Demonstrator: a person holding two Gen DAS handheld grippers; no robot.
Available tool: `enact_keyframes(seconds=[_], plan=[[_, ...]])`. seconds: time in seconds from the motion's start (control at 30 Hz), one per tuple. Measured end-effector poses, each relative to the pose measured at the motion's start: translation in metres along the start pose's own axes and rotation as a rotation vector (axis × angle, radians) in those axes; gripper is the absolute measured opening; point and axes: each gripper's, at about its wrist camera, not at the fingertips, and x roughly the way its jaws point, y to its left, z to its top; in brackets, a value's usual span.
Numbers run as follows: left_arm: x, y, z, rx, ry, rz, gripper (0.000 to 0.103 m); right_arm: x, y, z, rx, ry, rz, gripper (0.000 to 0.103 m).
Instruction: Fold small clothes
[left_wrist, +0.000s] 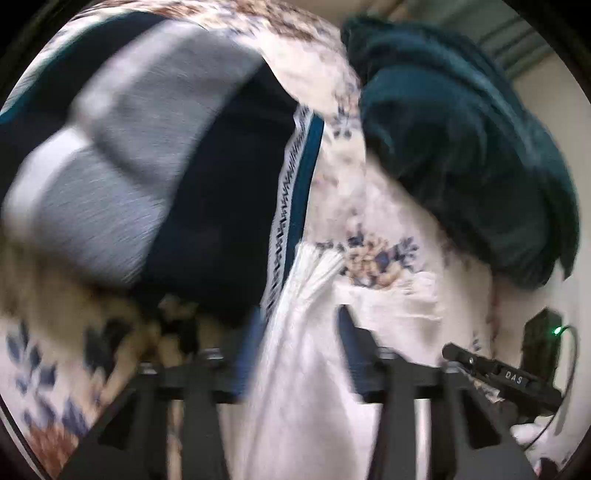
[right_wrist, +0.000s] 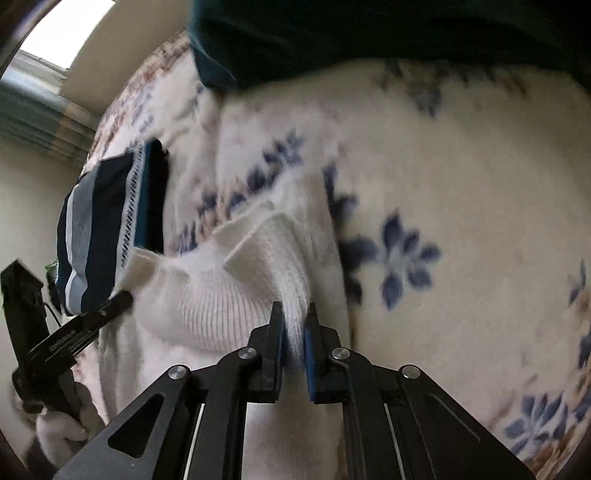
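Running up from the right gripper (right_wrist: 294, 325) (clamped), white knit garment (right_wrist: 221, 295).

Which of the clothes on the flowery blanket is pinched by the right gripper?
The white ribbed knit garment: the right gripper squeezes a fold of it. The navy-and-grey striped garment and the dark teal fleece lie untouched.

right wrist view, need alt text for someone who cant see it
The right hand-held gripper pinches a fold of a white ribbed knit garment lying on a white fleece blanket with blue flowers. To the left lies a navy and grey striped folded garment, with the left hand-held gripper reaching in below it; a dark teal cloth lies along the top.
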Motion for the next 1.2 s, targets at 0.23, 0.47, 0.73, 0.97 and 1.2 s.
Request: enact_keyframes(seconds=[0.23, 0.47, 0.73, 0.97, 1.2], plan=[[-0.052, 0.022, -0.076, -0.07, -0.016, -0.033, 0.057, -0.053, -0.034, -0.067, 0.068, 0.061, 0.122, 0.045], [-0.028, 0.014, -0.125, 0.071, 0.045, 0.061, 0.02, -0.022, -0.042, -0.139, 0.11, 0.199, 0.145, 0.045], [-0.057, 0.072, -0.098, -0.03, 0.013, 0.115, 0.011, -0.038, -0.038, -0.138, 0.116, 0.084, 0.006, 0.008], [-0.095, 0.042, -0.13, 0.003, 0.005, -0.059, 0.053, -0.053, -0.036, -0.142, 0.13, 0.127, 0.026, 0.017], [-0.056, 0.016, -0.167, 0.038, 0.059, -0.061, 0.05, -0.062, -0.031, -0.157, 0.145, 0.145, 0.062, 0.038]])
